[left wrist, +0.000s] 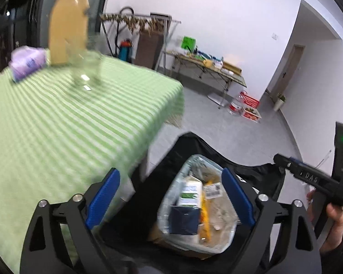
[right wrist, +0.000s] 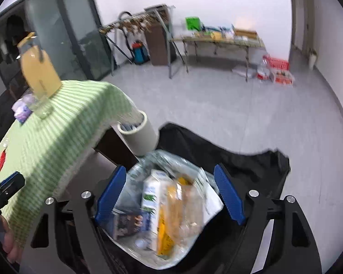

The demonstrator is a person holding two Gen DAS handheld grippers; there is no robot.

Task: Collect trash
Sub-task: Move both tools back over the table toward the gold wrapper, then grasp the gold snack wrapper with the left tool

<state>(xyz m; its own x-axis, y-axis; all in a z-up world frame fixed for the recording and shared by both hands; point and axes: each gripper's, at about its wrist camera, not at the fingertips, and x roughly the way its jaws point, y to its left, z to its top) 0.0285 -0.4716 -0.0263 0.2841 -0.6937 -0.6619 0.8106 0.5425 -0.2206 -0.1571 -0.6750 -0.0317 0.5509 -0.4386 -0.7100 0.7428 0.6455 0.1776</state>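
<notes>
Two open grippers — left gripper (left wrist: 171,197), right gripper (right wrist: 170,193) — over one trash bag (right wrist: 251,166).

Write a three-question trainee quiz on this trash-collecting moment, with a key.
1. True or false: the left gripper holds a piece of trash.
2. What does the black bag contain? A) only bottles B) a clear plastic bag of mixed trash, including a milk carton C) nothing
3. Fill in: the juice bottle stands on the ____ tablecloth.

Key
1. False: both it and the right gripper are open, with nothing between the fingers.
2. B
3. green striped
</notes>
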